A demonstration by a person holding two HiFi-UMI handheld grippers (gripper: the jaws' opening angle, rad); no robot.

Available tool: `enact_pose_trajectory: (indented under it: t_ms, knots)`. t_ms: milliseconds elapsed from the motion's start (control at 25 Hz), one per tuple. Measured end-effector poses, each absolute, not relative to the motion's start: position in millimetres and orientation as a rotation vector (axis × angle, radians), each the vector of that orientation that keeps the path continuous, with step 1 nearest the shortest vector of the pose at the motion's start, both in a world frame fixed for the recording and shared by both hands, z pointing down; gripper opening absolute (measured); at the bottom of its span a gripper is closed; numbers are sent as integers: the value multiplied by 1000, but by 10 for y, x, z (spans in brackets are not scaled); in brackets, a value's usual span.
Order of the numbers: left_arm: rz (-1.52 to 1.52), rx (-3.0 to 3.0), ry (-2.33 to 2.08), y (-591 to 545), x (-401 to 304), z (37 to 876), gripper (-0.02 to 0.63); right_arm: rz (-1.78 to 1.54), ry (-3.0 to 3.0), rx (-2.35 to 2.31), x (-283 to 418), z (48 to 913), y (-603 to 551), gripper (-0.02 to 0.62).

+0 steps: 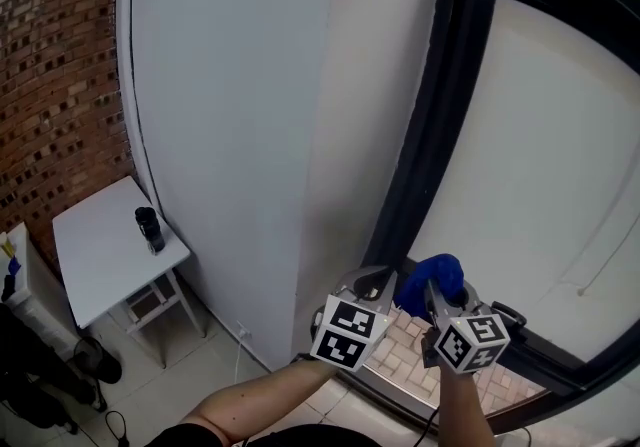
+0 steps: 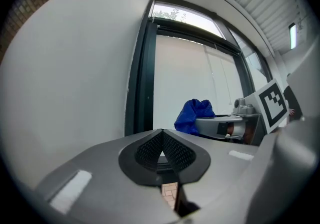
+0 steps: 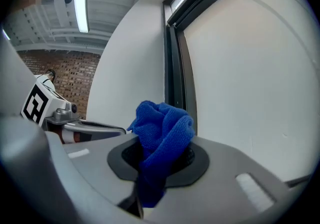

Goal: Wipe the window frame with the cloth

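Right gripper view: crumpled blue microfibre cloth [image 3: 165,125] bulging between right claw [image 3: 159,160] jaws, clamped tight, dark window frame [image 3: 175,72] just beyond; left claw [image 2: 162,154] jaws meeting, gripping nothing.

Head view steeply down, gripper views upward, sharing window frame [image 1: 432,135]

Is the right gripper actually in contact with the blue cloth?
Touching. The right gripper view shows the right gripper with its jaws clamped on the blue cloth.
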State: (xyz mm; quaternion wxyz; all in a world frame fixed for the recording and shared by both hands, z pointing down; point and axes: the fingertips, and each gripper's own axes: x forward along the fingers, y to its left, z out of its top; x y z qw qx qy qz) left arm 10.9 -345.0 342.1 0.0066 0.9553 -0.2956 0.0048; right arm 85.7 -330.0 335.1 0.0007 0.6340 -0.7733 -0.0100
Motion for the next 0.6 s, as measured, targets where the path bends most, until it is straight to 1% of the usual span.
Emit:
enact_pose_trajectory:
  t_ms: [200,600]
  knots:
    - [-66,2980,-996,-3553,144,3099,-8,-105,-2492,1907,855,3060,-3409,77]
    - [-205,2998,-1027,-3772,300,2217,-8,-304,-2565,1808,914,2033,-3662,77]
